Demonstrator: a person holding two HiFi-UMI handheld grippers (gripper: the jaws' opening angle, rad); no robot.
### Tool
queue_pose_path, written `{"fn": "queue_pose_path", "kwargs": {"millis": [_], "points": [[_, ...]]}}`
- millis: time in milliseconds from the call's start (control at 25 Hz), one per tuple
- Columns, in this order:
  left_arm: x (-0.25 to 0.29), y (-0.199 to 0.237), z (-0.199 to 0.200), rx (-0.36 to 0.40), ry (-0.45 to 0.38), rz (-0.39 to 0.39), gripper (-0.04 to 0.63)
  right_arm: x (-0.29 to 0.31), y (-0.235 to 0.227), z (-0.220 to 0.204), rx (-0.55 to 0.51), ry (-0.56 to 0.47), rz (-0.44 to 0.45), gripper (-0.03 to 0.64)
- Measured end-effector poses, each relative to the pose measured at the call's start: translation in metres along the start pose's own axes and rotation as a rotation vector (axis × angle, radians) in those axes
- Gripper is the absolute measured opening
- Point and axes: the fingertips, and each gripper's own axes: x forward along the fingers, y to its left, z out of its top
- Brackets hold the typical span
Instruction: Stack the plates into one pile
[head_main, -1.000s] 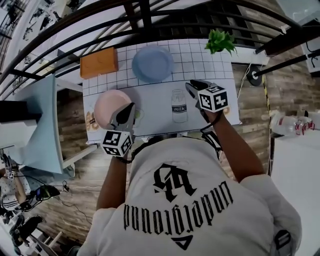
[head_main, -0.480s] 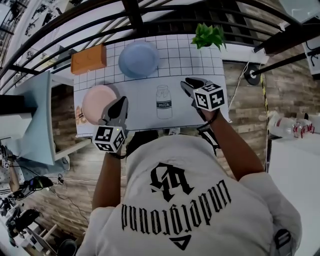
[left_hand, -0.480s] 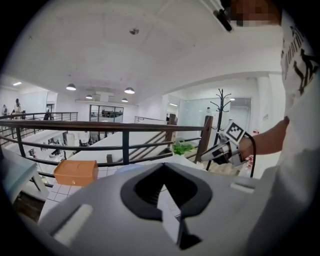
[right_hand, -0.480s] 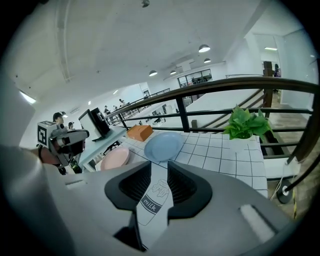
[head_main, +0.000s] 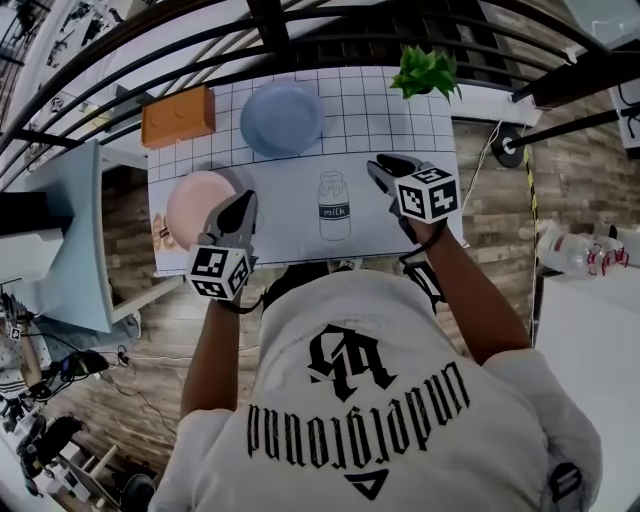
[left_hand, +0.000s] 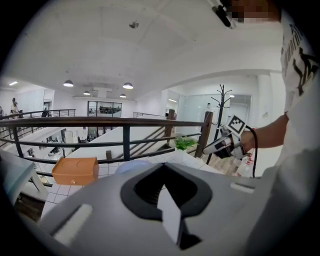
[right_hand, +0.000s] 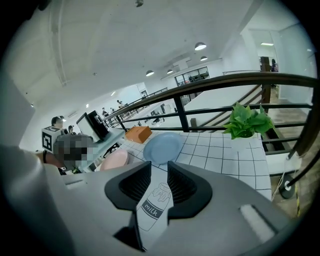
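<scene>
A pink plate (head_main: 197, 207) lies at the table's near left. A blue plate (head_main: 282, 117) lies farther back, apart from it. My left gripper (head_main: 240, 207) hovers just right of the pink plate's rim, jaws shut with nothing in them. In the left gripper view only the blue plate's (left_hand: 131, 167) edge shows over the gripper body. My right gripper (head_main: 386, 171) hangs over the table's near right, narrowly open and empty. In the right gripper view the printed milk bottle (right_hand: 152, 207) shows through its gap, with the pink plate (right_hand: 116, 160) and blue plate (right_hand: 162, 147) beyond.
An orange box (head_main: 178, 115) stands at the back left corner and a potted plant (head_main: 425, 72) at the back right. A black railing (head_main: 300, 30) runs behind the table. A milk bottle drawing (head_main: 334, 206) is printed on the checked cloth (head_main: 380, 110).
The head view has shifted a little. My left gripper sits slightly farther right of the pink plate's middle than a second ago. The right gripper holds its place.
</scene>
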Motion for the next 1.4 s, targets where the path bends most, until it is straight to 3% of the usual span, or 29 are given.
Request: {"fn": "queue_pose_path", "kwargs": {"millis": [240,920,1400], "points": [[0.012,0.014,-0.002,0.02,0.014,-0.026,0.049,0.025,0.002,0.01,0.021,0.009,-0.002,0.1],[0.073,0.092,-0.017,-0.074,0.083,-0.08,0.049,0.128,-0.017,0.038,0.119,0.078,-0.021,0.1],[0.114,0.13,-0.039,-0.111,0.146,-0.124,0.049,0.187,-0.038,0.034,0.201,0.135,-0.044,0.101]]}}
